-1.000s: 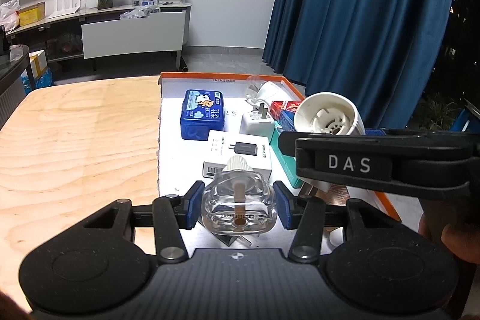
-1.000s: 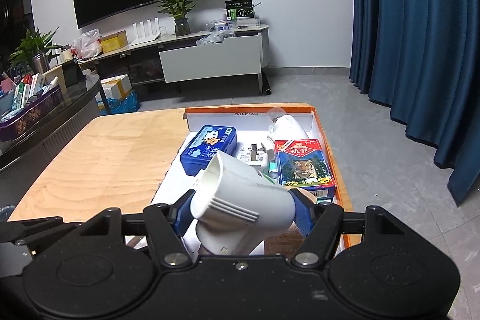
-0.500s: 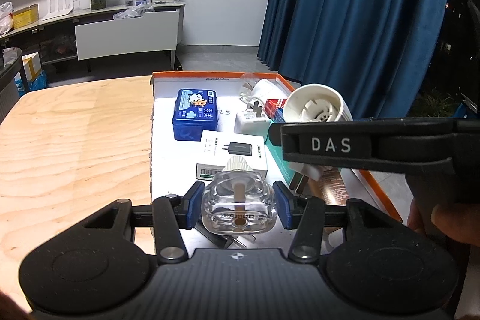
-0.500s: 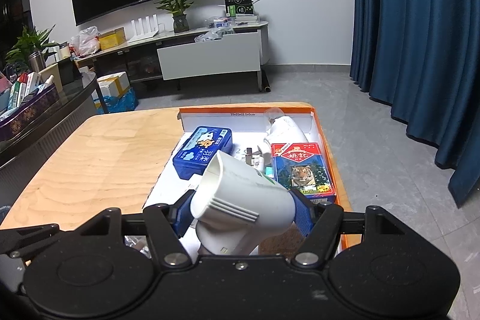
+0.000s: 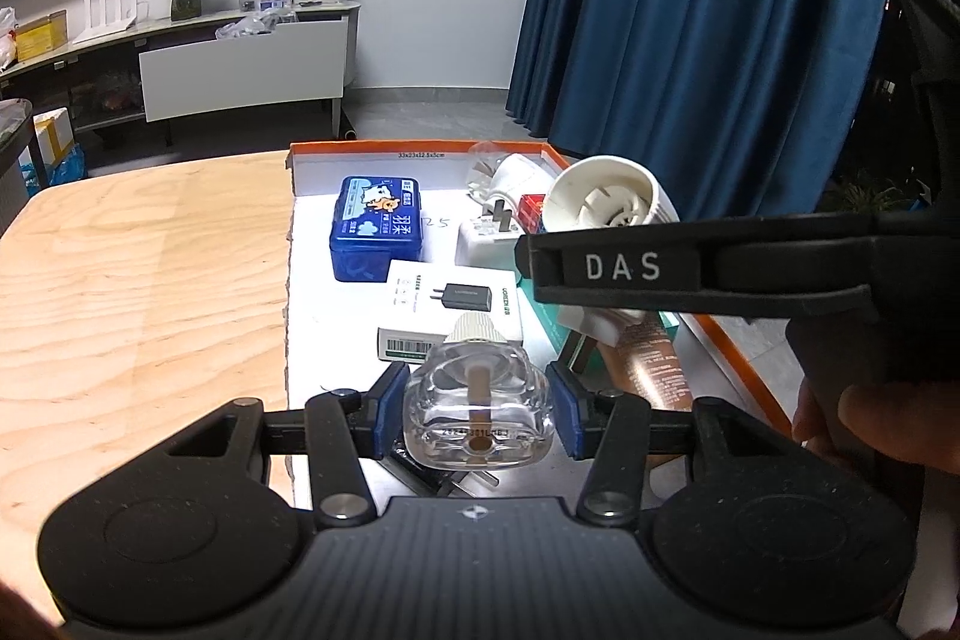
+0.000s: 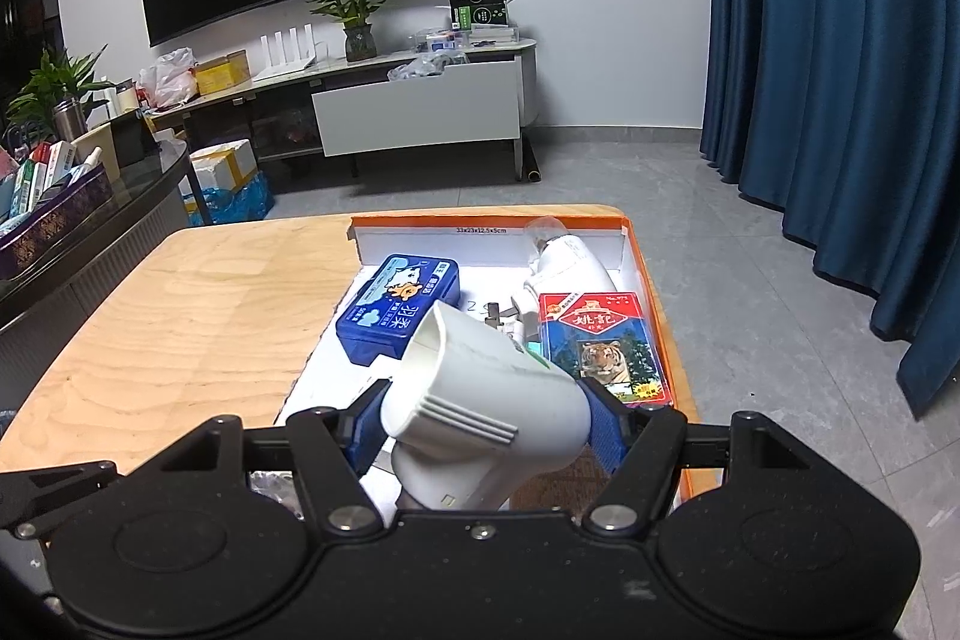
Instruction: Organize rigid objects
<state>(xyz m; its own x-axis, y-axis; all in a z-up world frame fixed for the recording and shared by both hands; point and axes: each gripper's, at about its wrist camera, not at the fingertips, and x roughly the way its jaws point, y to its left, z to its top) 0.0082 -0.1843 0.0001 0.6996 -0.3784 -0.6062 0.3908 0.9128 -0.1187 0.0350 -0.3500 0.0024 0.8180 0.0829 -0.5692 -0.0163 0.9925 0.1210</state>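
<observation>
Ahead, blue tin point(image 5: 377, 237) and charger box point(image 5: 450, 307) crowd the tray point(image 5: 360, 148).

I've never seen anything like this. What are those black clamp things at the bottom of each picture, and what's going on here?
They are hand-held grippers, one in each of a person's hands, each carrying a camera that looks along its fingers. One picture comes from the left gripper, which clamps a clear glass bottle. The other comes from the right gripper, which clamps a white plastic device. Below, on a wooden table, an orange-rimmed box holds a blue tin, a charger box and a tiger card pack.
</observation>
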